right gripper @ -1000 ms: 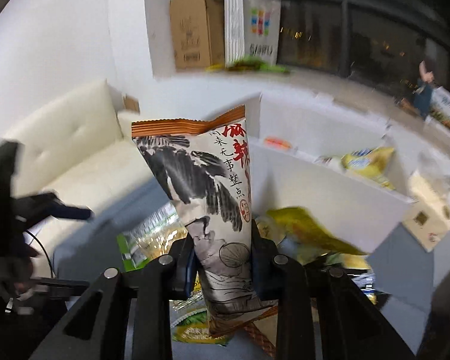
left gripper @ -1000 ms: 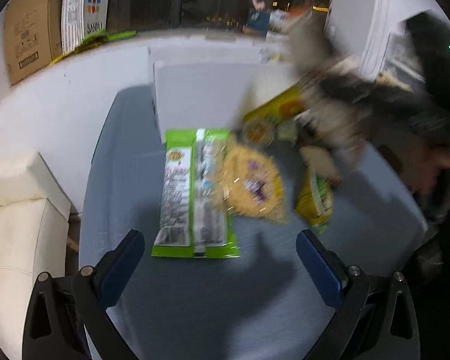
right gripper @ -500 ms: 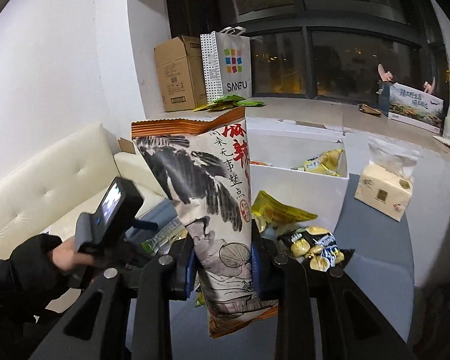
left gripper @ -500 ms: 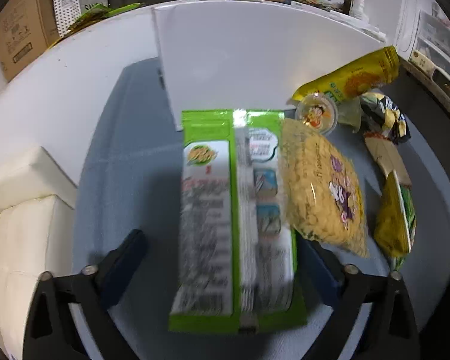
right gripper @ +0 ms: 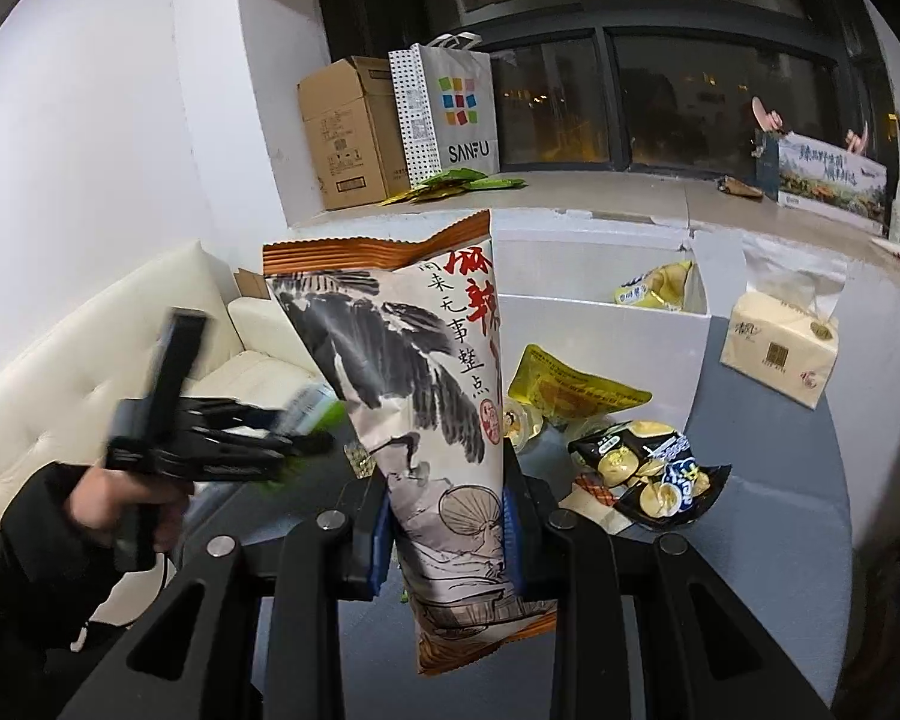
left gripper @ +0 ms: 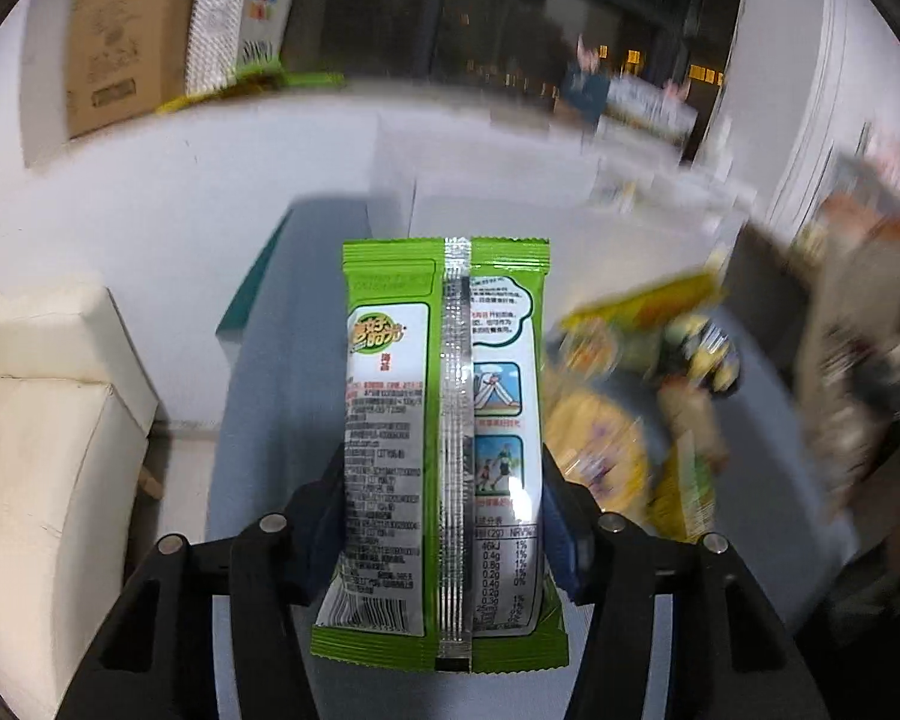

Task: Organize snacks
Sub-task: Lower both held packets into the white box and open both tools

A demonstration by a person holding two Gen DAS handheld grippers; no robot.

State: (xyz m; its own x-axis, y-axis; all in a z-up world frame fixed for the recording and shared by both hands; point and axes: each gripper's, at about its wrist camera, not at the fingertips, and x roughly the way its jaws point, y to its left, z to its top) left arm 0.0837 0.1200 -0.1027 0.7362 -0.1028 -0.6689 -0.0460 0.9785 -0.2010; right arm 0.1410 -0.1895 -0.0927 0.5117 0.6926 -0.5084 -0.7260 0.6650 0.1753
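The left hand-held gripper point(left gripper: 444, 516), spread a second earlier, now pinched the green packet point(left gripper: 444, 450) (lifted off the desk point(left gripper: 270, 420)); the right hand-held gripper point(right gripper: 444, 516) still clamped the orange bag point(right gripper: 426, 396), both ready for binning.

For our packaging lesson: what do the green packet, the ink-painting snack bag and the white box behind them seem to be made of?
Green packet: glossy plastic film, probably foil-lined, judging by the silvery crimped back seam and glare.
Ink-painting snack bag: matte, paper-look film, with a crimped orange top edge and soft creases.
White box: likely matte cardboard or foam board, given its flat, stiff, dull walls.
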